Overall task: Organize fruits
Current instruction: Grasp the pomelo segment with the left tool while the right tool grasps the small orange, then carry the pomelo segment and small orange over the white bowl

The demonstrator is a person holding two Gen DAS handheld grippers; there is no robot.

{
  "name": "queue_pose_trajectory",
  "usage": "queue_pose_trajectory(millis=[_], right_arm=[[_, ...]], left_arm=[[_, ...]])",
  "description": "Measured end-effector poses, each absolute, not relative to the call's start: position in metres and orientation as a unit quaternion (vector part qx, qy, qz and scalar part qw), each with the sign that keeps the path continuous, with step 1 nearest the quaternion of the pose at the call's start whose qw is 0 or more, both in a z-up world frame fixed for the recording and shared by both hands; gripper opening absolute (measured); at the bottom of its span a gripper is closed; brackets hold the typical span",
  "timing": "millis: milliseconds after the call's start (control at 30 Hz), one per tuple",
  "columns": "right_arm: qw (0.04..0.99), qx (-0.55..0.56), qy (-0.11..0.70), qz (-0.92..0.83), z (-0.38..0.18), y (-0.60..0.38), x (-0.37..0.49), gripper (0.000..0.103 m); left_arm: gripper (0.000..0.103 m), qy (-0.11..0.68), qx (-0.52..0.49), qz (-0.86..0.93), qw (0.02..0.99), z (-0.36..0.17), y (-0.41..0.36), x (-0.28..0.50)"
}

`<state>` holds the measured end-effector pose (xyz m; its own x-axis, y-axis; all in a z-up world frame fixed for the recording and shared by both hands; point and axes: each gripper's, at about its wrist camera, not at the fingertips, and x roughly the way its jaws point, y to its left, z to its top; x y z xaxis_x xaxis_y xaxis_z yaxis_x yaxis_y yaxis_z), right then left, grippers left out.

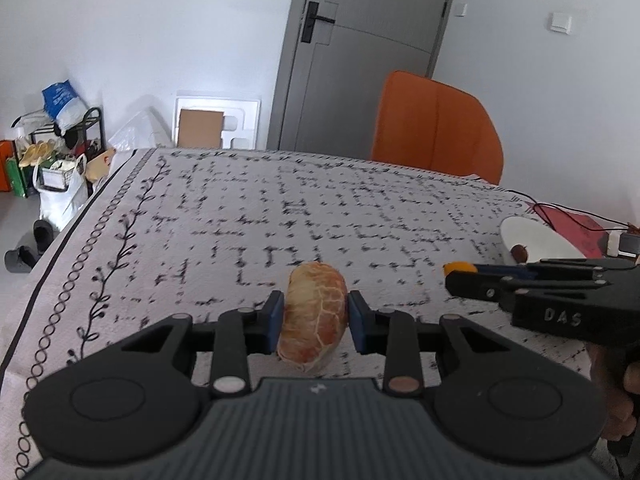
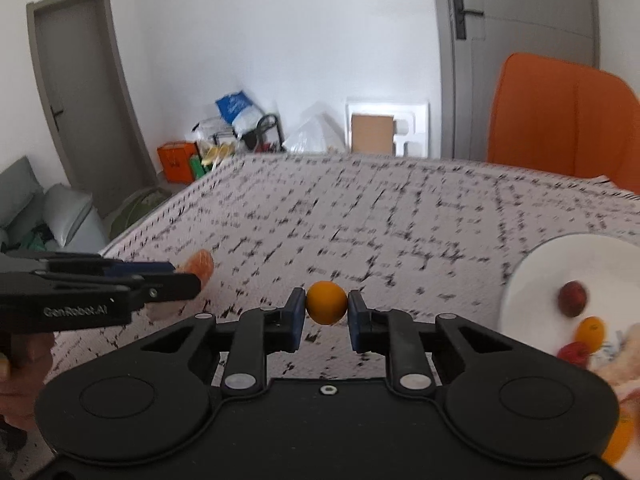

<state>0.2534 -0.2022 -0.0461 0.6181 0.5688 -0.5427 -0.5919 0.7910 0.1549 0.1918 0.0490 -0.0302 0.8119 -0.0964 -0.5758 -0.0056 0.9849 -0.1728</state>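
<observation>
White walls and grey doors back a table (image 1: 248,216) under a pale cloth w/ black dashed print and a vine border on its left edge.

Peeled citrus segment (image 1: 313,316), pale orange w/ white pith veins, sits pinched between the blue pads (image 1: 274,318) of the left gripper (image 1: 314,322), held above the cloth at the near-middle of the table. Fingers narrow, pads pressing both sides of the fruit. In the right wrist view the same segment (image 2: 199,266) peeks out past the left gripper's tip (image 2: 176,276), at the left side of the table.

Small round orange fruit (image 2: 326,302) is clamped between the pads (image 2: 297,314) of the right gripper (image 2: 326,312); fingers narrow, touching it on both sides, above the cloth. From the left wrist view only a sliver of that fruit (image 1: 460,267) shows at the right gripper's tip (image 1: 464,278).

White plate (image 2: 536,272) lies on the cloth at the right, near the right gripper. On it: a dark red fruit (image 2: 573,298), a small orange one (image 2: 590,333), another red one (image 2: 574,353); more pale and orange pieces at the frame edge are too blurred to name. Left wrist view shows the plate (image 1: 528,236) w/ one dark fruit at its near rim.

Orange chair (image 1: 436,128) stands behind the far table edge. Bags and a shoe rack (image 1: 68,148) clutter the floor by the wall, left.
</observation>
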Motion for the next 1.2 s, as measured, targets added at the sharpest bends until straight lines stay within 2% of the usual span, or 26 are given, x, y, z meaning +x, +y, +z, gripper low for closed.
queue_pose_trajectory(millis=[367, 1200], right_arm=[[0.925, 0.017, 0.255, 0.281, -0.020, -0.260, 0.256, 0.021], [0.945, 0.102, 0.221, 0.219, -0.030, -0.365, 0.275, 0.021]], left_arm=[[0.033, 0.287, -0.077, -0.059, 0.953, -0.013, 0.004, 0.201], [0.033, 0.278, -0.028, -0.109, 0.954, 0.001, -0.099, 0.235]])
